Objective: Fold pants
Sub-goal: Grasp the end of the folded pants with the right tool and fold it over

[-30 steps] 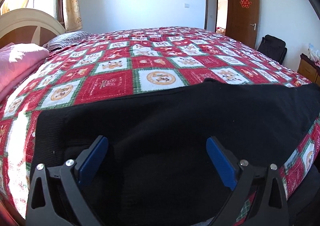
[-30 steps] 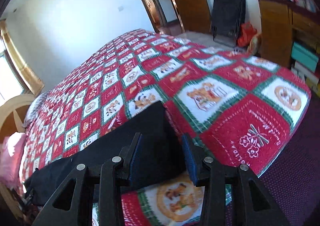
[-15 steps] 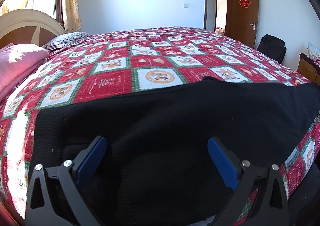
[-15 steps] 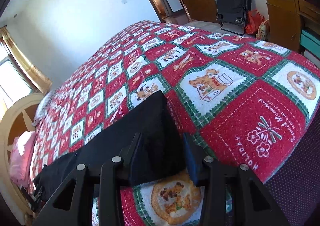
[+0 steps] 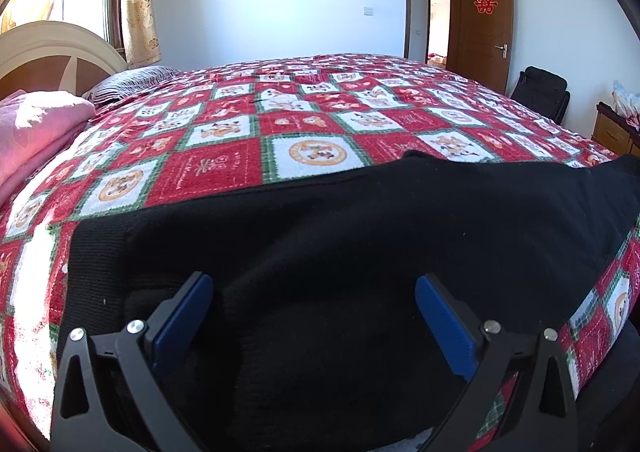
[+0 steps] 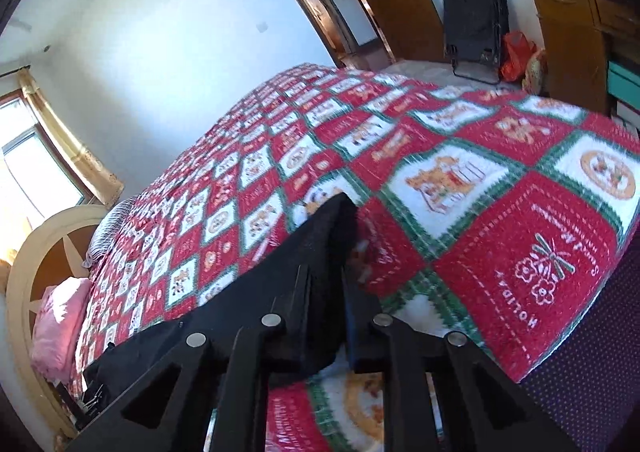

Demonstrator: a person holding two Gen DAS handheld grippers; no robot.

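Note:
Black pants [image 5: 360, 219] lie stretched across the near side of a bed covered by a red, white and green quilt [image 5: 280, 123]. My left gripper [image 5: 312, 278] hovers over the wide waist end, its blue pads far apart and nothing pinched between them. In the right wrist view the pants [image 6: 224, 320] run off to the lower left, and the leg end rises to a point between my fingers. The right gripper [image 6: 326, 272] is closing, its jaws narrow, with the black cloth of the leg end pressed between them.
A pink blanket [image 5: 36, 123] and a curved headboard [image 5: 52, 47] are at the left. A black folded chair [image 6: 476, 15] and a wooden cabinet [image 6: 568, 39] stand past the foot of the bed, near the open door [image 5: 484, 23]. The quilt [image 6: 500, 191] hangs over the bed's edge at the right.
The right gripper's jaws have drawn together onto the leg end of the pants, and its view has tilted a little. The left gripper has stayed where it was, still wide.

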